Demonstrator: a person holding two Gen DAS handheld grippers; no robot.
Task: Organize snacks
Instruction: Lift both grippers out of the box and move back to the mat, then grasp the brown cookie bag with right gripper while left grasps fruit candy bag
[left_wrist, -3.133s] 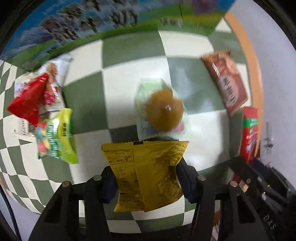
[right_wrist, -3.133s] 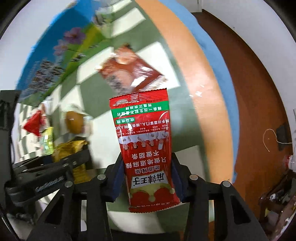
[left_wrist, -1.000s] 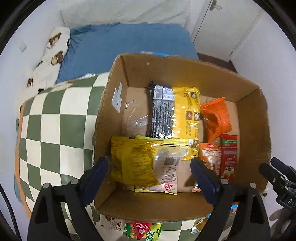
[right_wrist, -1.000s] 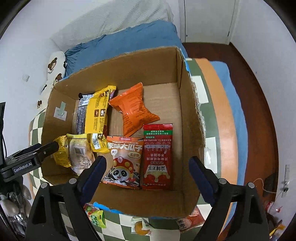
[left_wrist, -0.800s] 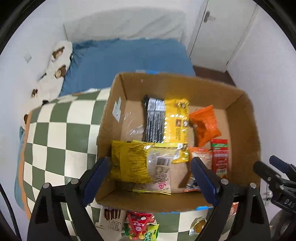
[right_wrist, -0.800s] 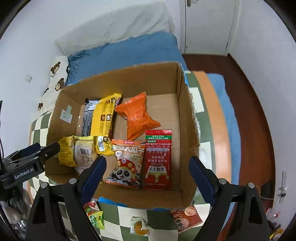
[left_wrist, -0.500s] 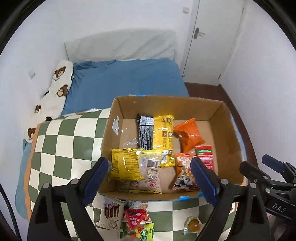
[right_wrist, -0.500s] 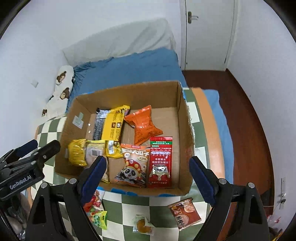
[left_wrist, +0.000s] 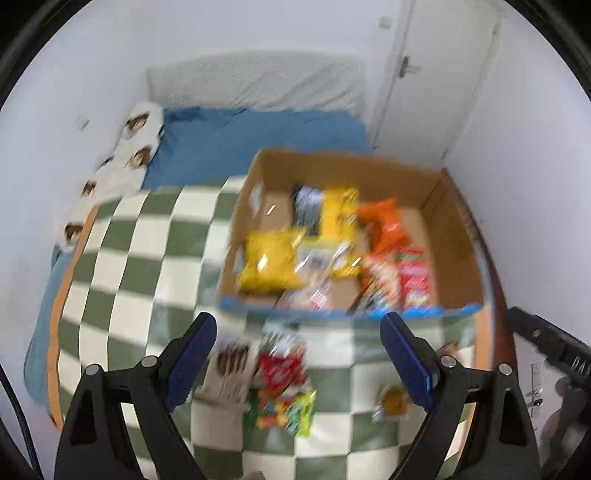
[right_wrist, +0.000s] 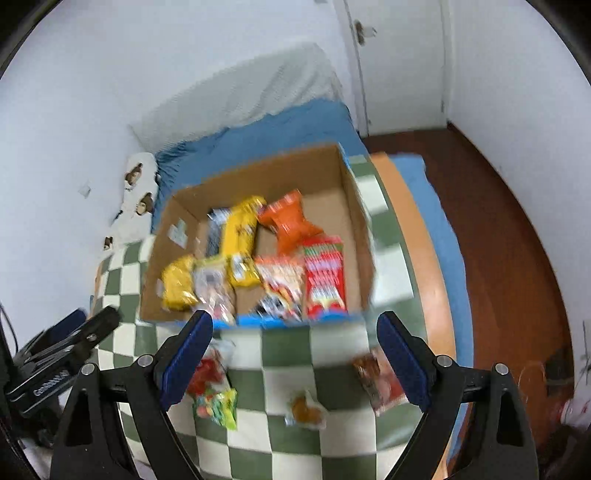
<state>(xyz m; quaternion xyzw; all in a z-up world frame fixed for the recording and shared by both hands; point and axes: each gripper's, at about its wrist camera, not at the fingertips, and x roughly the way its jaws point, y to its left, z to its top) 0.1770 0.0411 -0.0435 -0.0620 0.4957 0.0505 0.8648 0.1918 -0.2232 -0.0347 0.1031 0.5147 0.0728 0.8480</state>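
A cardboard box (left_wrist: 454, 206) stands on the green checkered cloth (left_wrist: 147, 266) and holds several snack packs, among them a yellow bag (left_wrist: 269, 260) and a red pack (left_wrist: 415, 282). It also shows in the right wrist view (right_wrist: 354, 206). My left gripper (left_wrist: 297, 354) is open and empty, high above the cloth in front of the box. My right gripper (right_wrist: 293, 354) is open and empty, also high and back from the box. Loose snacks lie in front of the box: a red pack (left_wrist: 280, 369), a green candy bag (left_wrist: 288, 411), a white chocolate pack (left_wrist: 229, 369), a round pastry (right_wrist: 304, 408) and a brown-red pack (right_wrist: 378, 382).
A blue mattress (left_wrist: 258, 136) with a bear-print pillow (left_wrist: 122, 166) lies behind the box by the white wall. A white door (right_wrist: 399, 59) and brown wooden floor (right_wrist: 509, 229) are on the right. The other gripper shows at each view's edge (right_wrist: 62, 354).
Both grippers let go of their packs, the yellow bag and the red pack, into the box. Both have since pulled up and back from the box. The view is now blurred with motion.
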